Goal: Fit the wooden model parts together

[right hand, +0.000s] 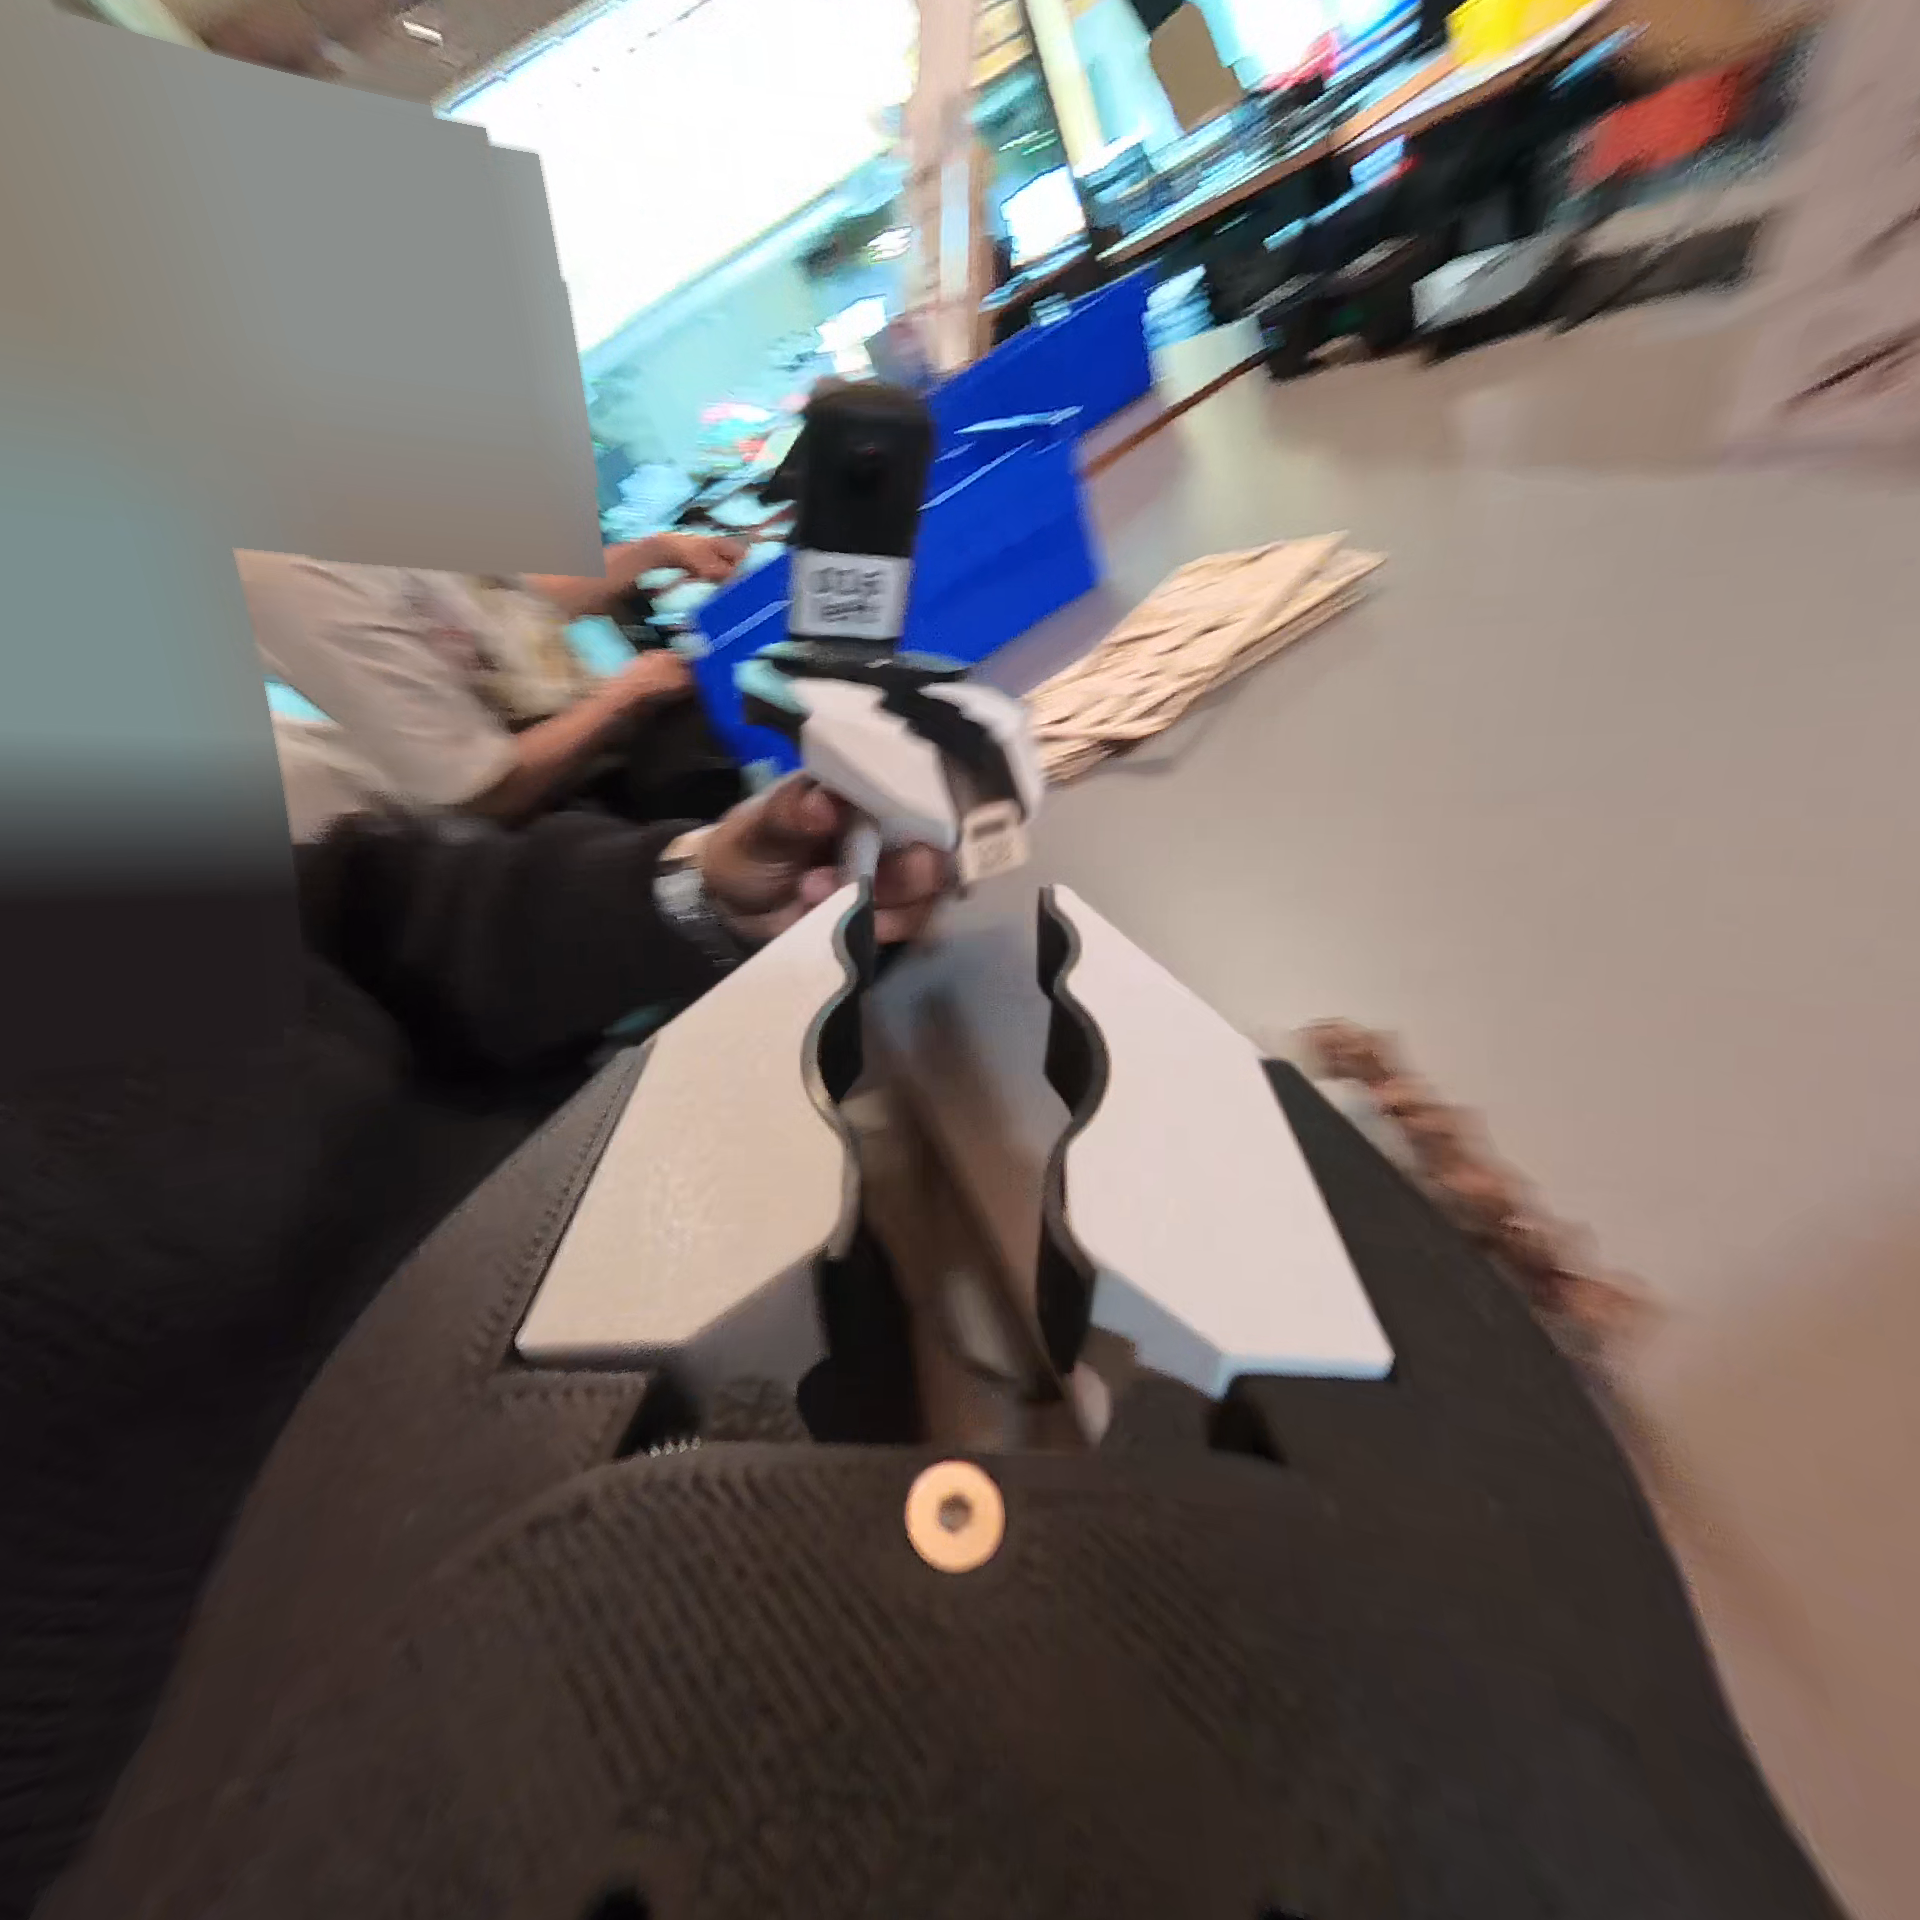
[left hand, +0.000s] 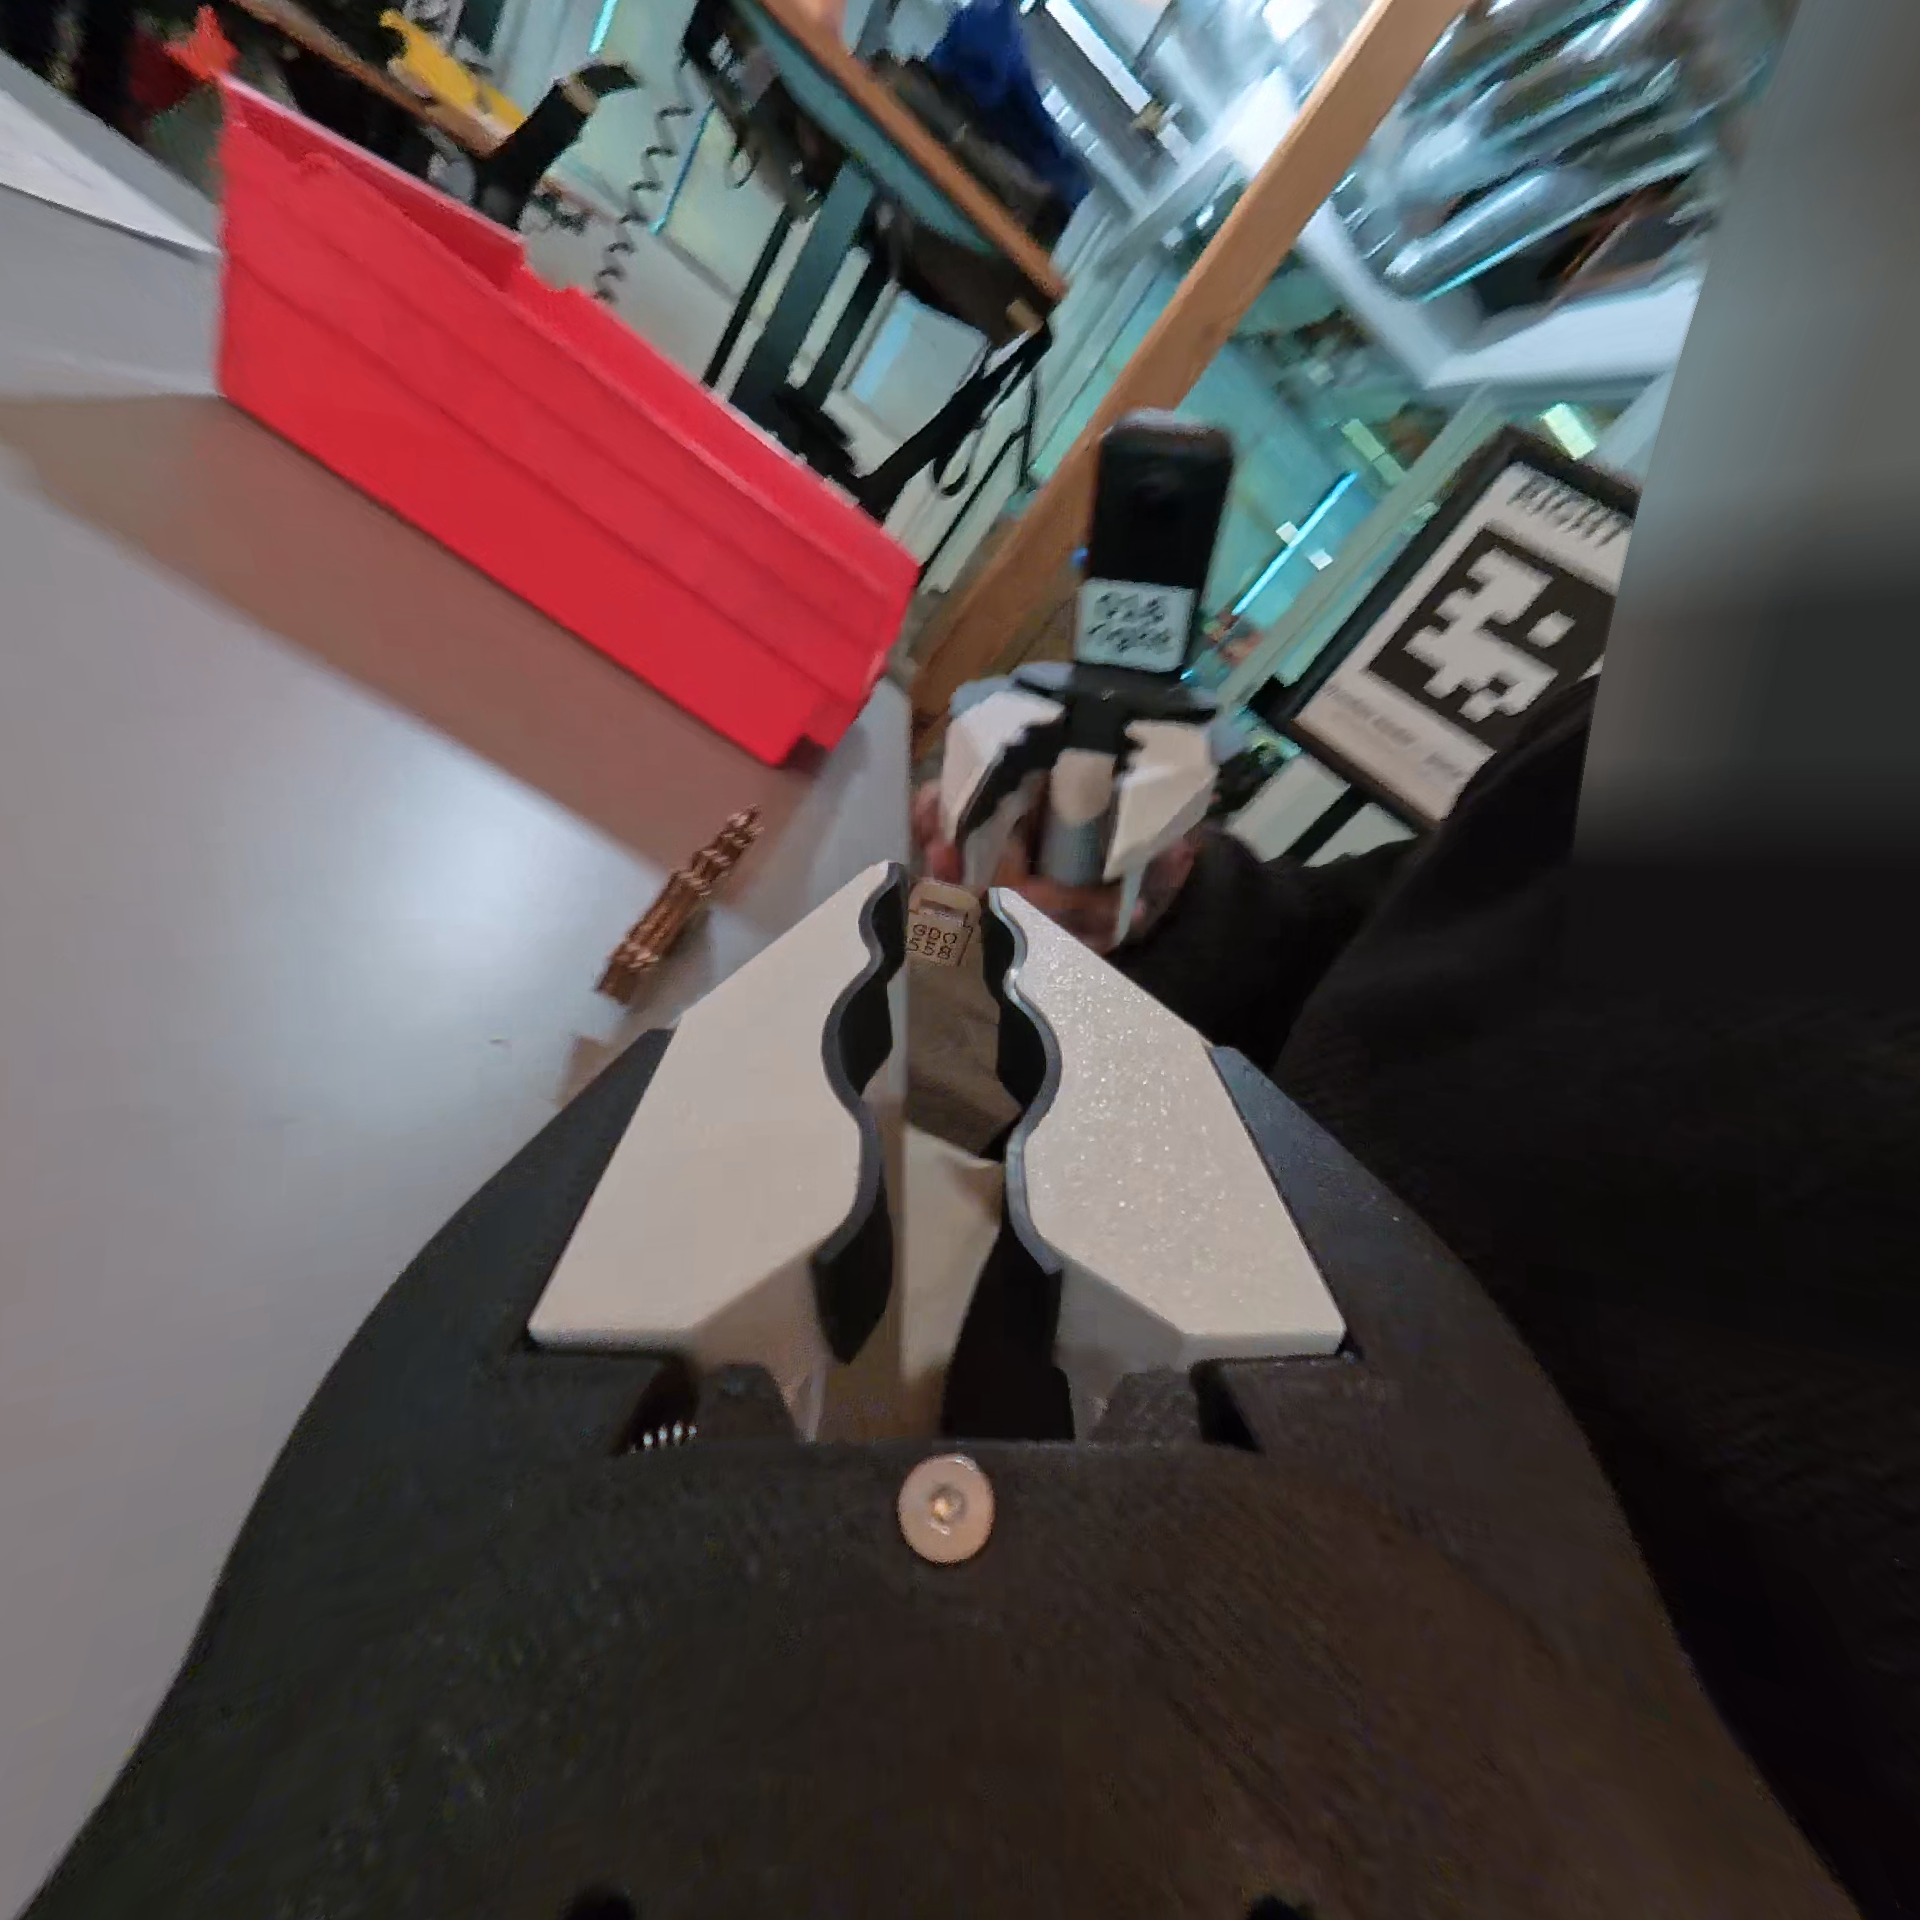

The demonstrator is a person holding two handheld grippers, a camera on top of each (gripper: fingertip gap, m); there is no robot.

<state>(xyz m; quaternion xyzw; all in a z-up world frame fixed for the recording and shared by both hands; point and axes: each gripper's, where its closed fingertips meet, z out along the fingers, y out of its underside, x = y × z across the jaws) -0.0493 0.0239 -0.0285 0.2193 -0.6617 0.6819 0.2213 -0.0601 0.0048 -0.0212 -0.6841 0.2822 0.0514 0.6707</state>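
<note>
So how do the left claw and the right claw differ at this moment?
Grip: the left claw pinches a small wooden part at its tips; the right claw holds nothing.
Gap: the left claw's fingers stand close together, the right claw's clearly wider apart.
Shared: both have pale grey fingers with wavy black inner pads on a black body.

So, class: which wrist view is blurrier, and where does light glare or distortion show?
Right wrist view: heavily motion-smeared, the wooden piece a brown streak, the windows blown out white. Left wrist view: sharper, its wooden piece legible, soft glare on the grey table, the red bin bent by the wide lens.
</note>
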